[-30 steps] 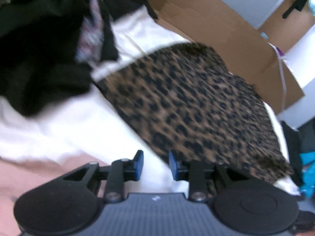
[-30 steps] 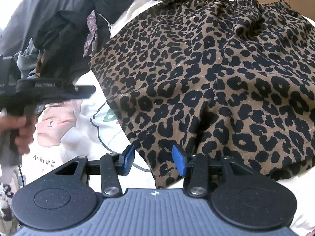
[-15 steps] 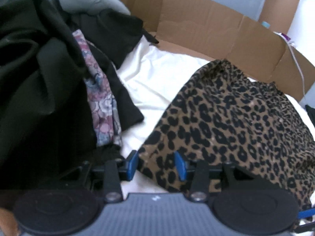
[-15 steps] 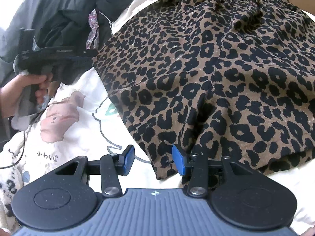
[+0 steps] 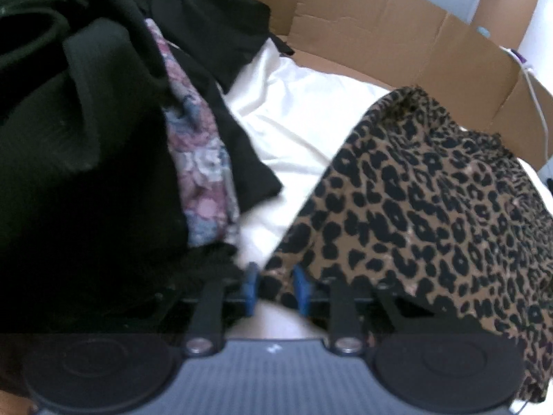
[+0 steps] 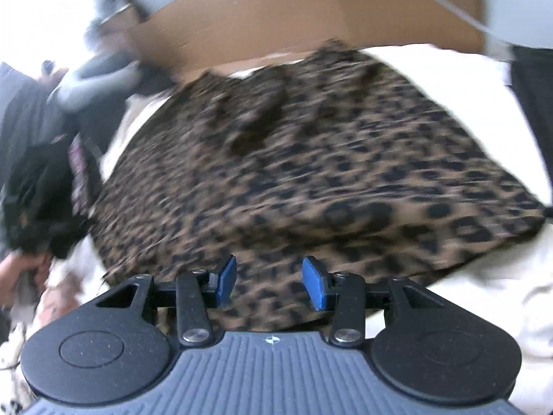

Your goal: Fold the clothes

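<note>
1 leopard-print brown-and-black fabric garment (image 5: 432, 200), flat on white sheet (image 5: 293, 121), long axis not clear | left gripper (image 5: 274, 287): jaws just narrowing, garment corner between blue pads, grip unclear | right gripper (image 6: 269, 282): half-open, empty, over garment hem

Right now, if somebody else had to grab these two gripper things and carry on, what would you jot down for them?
Left gripper: jaws have just been closing around the near corner of the leopard-print garment; a firm pinch cannot be confirmed.
Right gripper: open, empty, above the same garment's near edge.
Garment lies spread on the white sheet, beside the dark clothes pile.
Done: no fold visible yet.
Left: secure both corners, fold, then the pile.
</note>
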